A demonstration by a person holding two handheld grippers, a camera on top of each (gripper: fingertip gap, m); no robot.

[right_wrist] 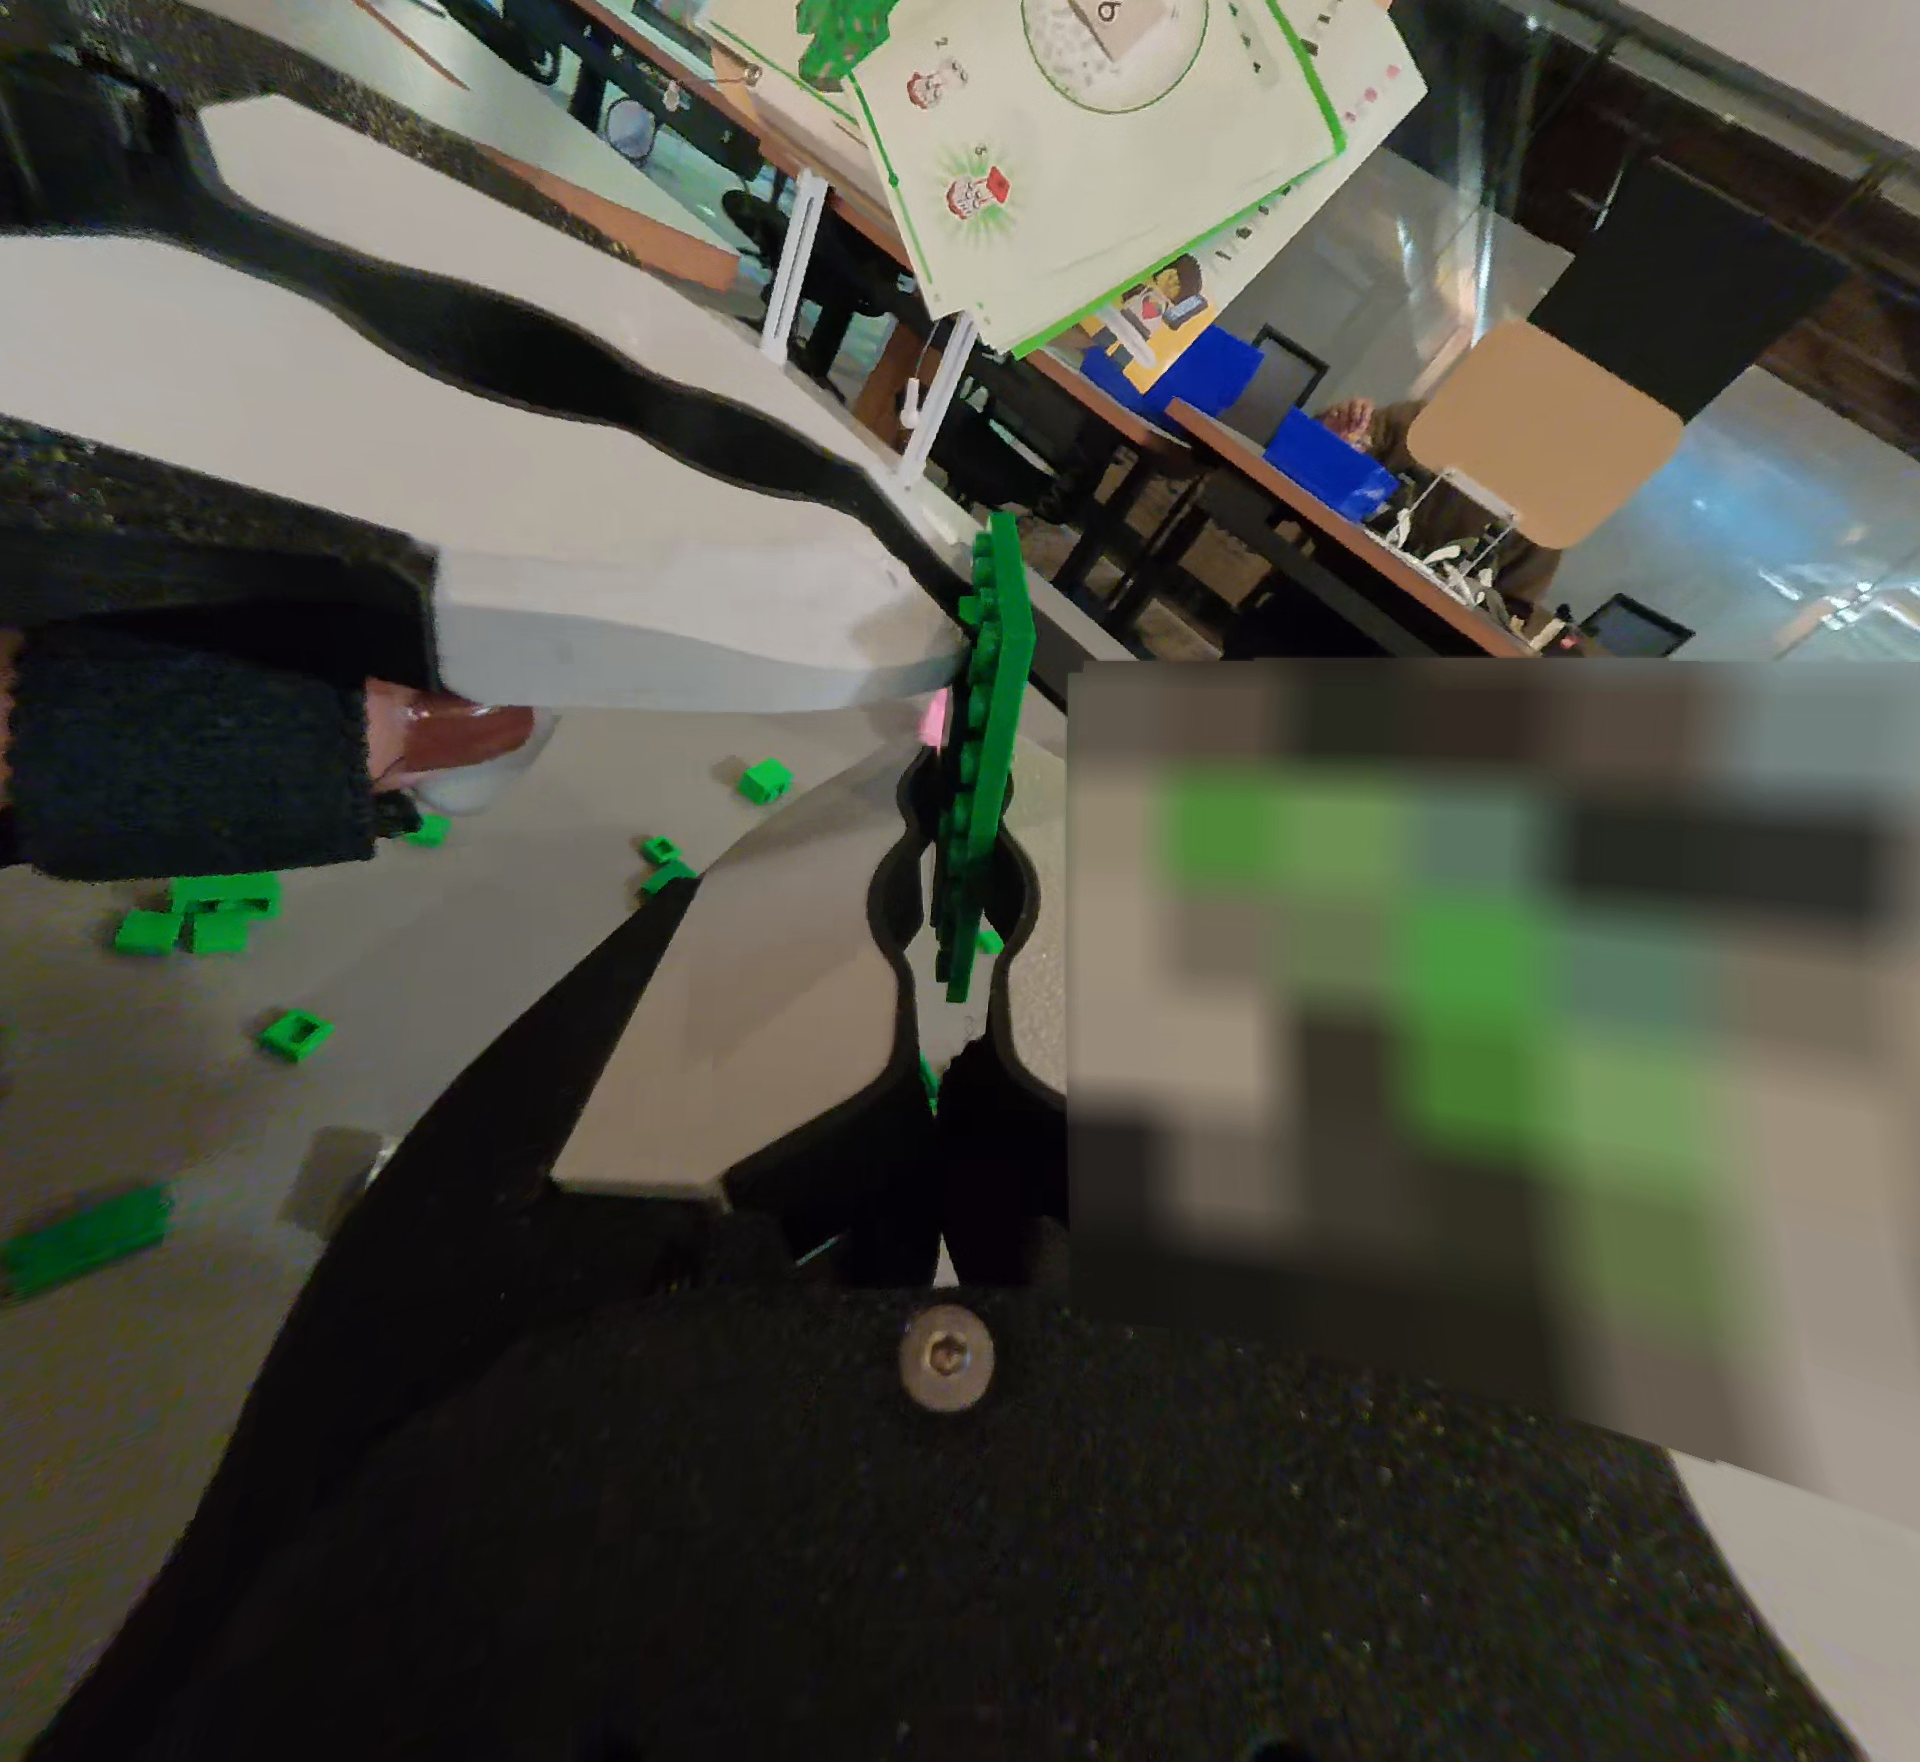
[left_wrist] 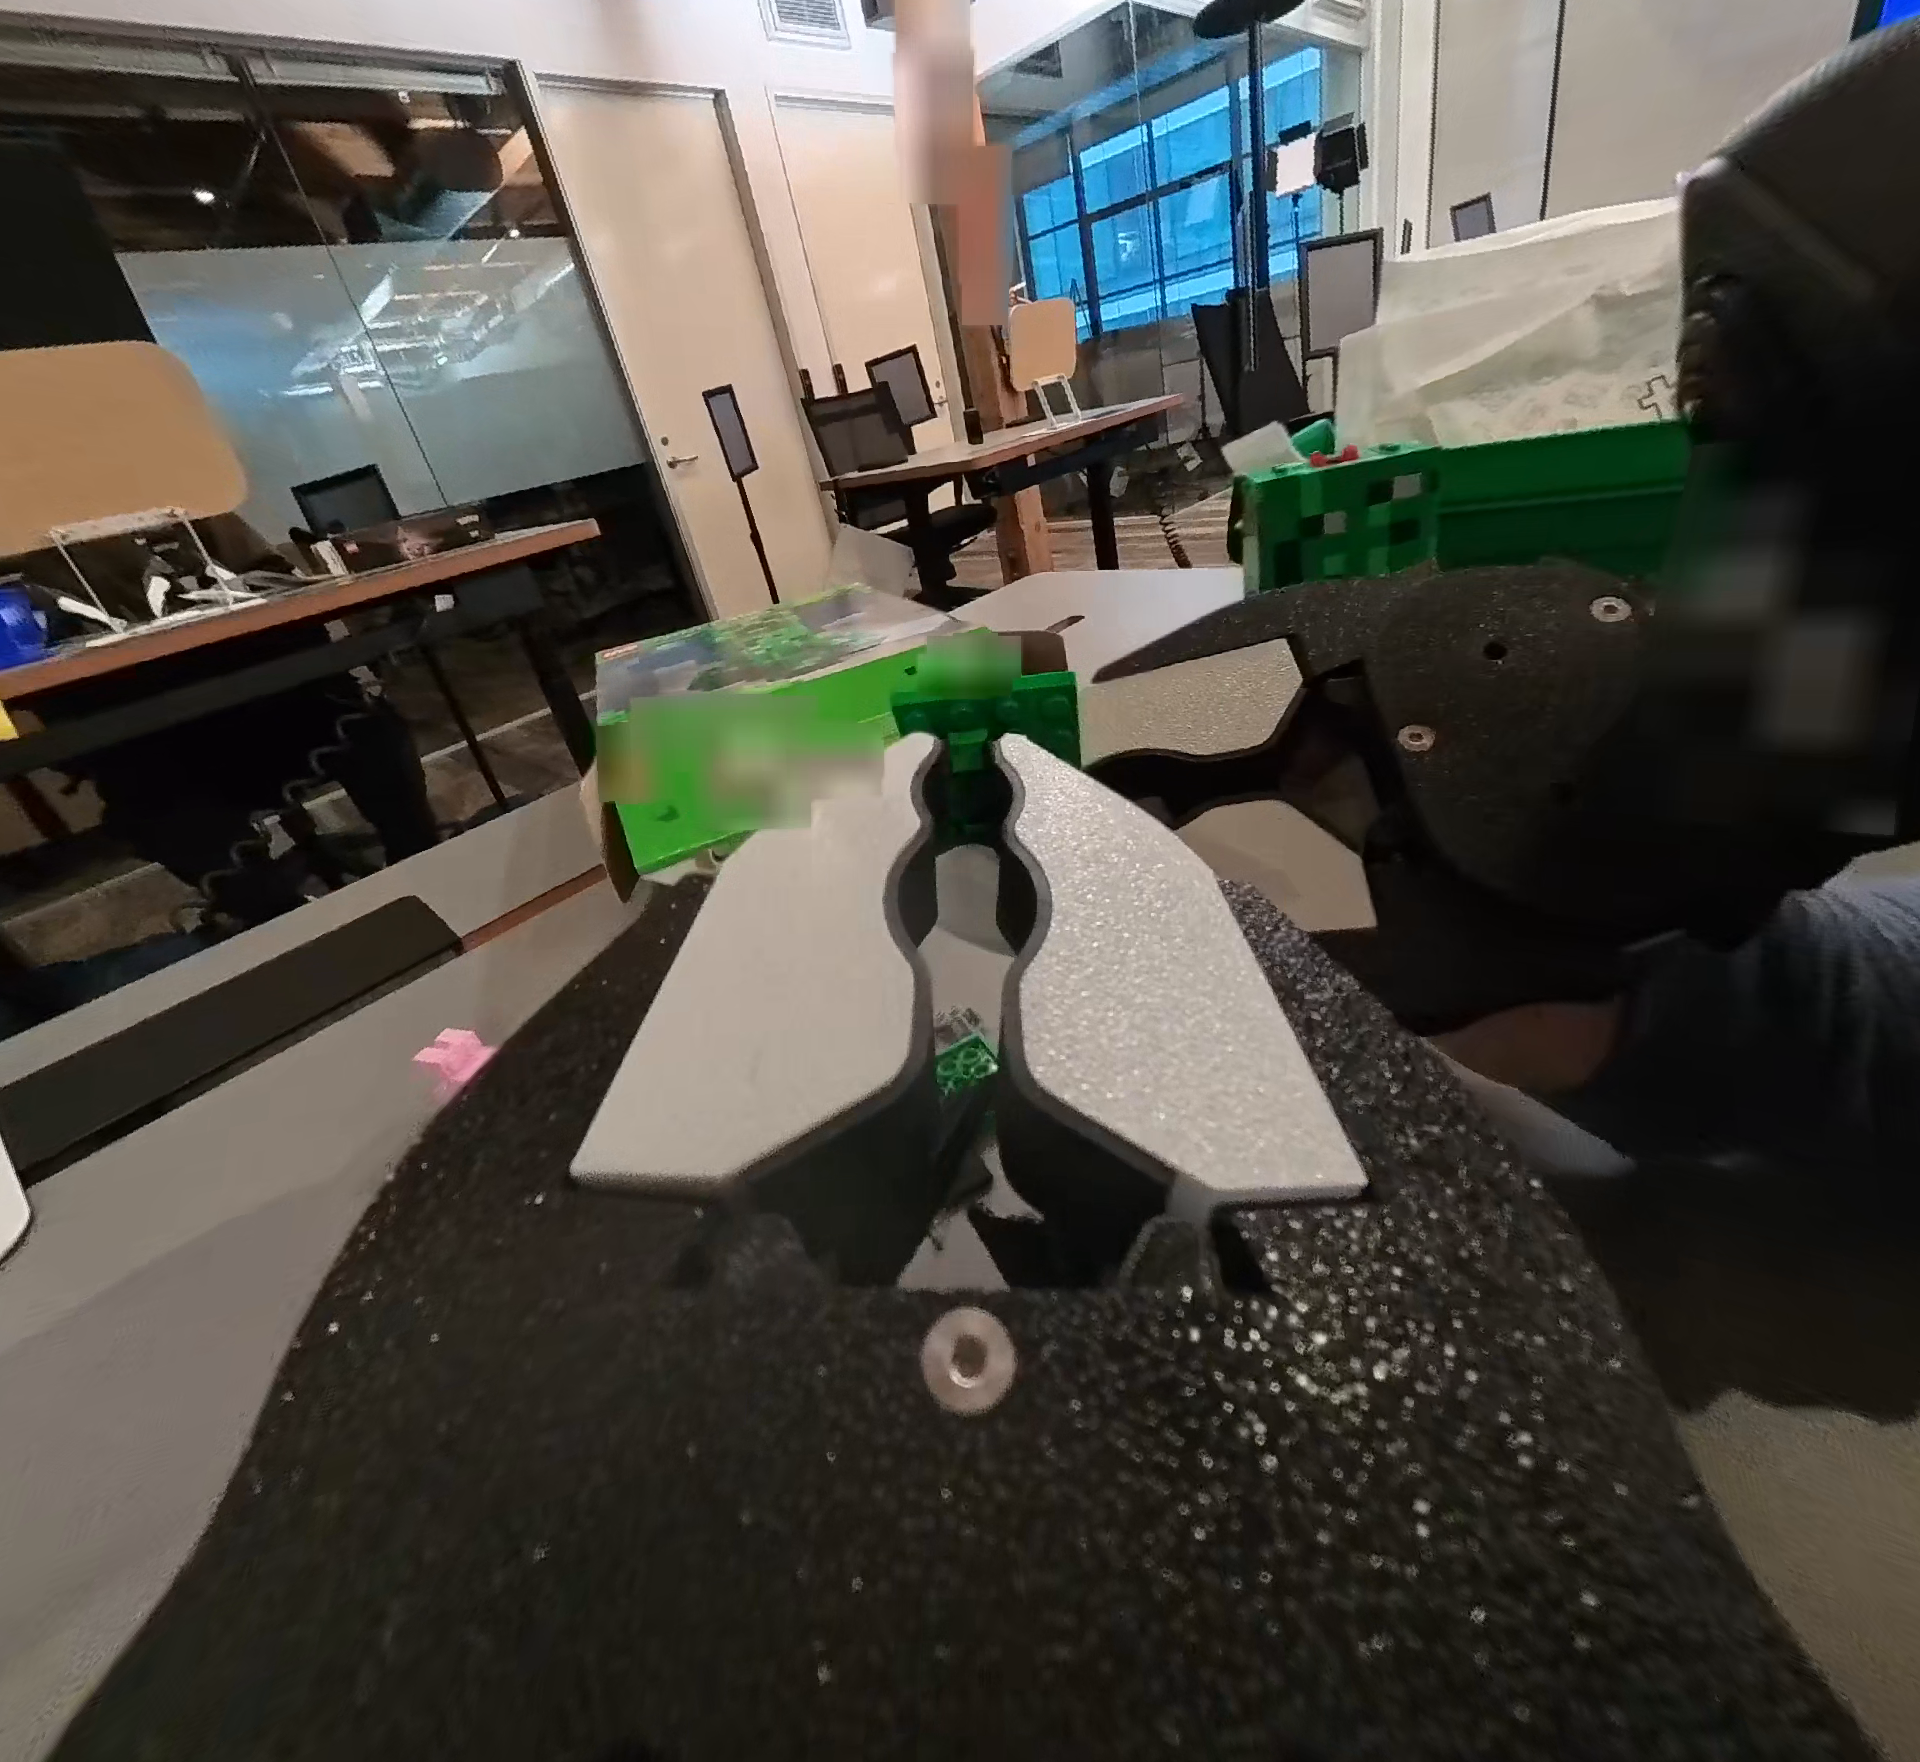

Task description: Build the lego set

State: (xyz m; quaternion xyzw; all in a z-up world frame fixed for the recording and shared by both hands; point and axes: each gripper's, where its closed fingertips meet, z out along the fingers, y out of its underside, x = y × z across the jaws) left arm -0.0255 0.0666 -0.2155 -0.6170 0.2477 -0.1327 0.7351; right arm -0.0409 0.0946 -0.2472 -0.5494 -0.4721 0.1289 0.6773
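Note:
My left gripper [left_wrist: 966, 762] is shut on a small dark green piece [left_wrist: 968, 782], which it holds against the studded face of a green plate [left_wrist: 1023, 710]. My right gripper [right_wrist: 961, 881] is shut on that green plate [right_wrist: 987, 673] and holds it edge-on and upright above the table. In the right wrist view the left gripper [right_wrist: 930, 616] comes in from the left, its tips against the plate's studs. In the left wrist view the right gripper's black body [left_wrist: 1507, 725] fills the right side. A blur patch hides the right gripper's right finger.
A green lego box [left_wrist: 727, 673] lies just beyond the grippers, and a green built block [left_wrist: 1455, 517] stands at the back right. An instruction booklet [right_wrist: 1101, 81] sits on a white stand. Several loose green pieces [right_wrist: 218, 912] and a pink piece [left_wrist: 452, 1058] lie on the grey table [right_wrist: 156, 1452].

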